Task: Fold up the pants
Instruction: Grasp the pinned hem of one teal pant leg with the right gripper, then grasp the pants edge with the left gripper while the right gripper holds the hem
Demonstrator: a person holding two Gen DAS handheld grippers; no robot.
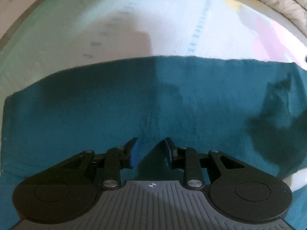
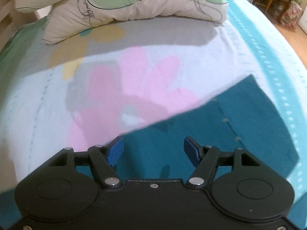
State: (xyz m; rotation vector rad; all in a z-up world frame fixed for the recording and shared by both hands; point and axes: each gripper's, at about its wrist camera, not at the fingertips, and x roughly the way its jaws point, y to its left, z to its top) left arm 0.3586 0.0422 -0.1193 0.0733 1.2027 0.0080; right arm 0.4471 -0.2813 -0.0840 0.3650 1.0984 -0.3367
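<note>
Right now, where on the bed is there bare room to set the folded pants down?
The widest free patch is the flowered sheet between the pants and the pillows. A pale strip beyond the pants' far edge is also bare. The turquoise border is narrow; the head end is crowded.

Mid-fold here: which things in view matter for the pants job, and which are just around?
Part of the job:
teal pants, spread flat
left gripper, jaws apart, nothing held
right gripper, jaws wide, empty

Just around:
floral bedsheet under the pants
folded quilt at the far end
wooden stool beside the bed
</note>
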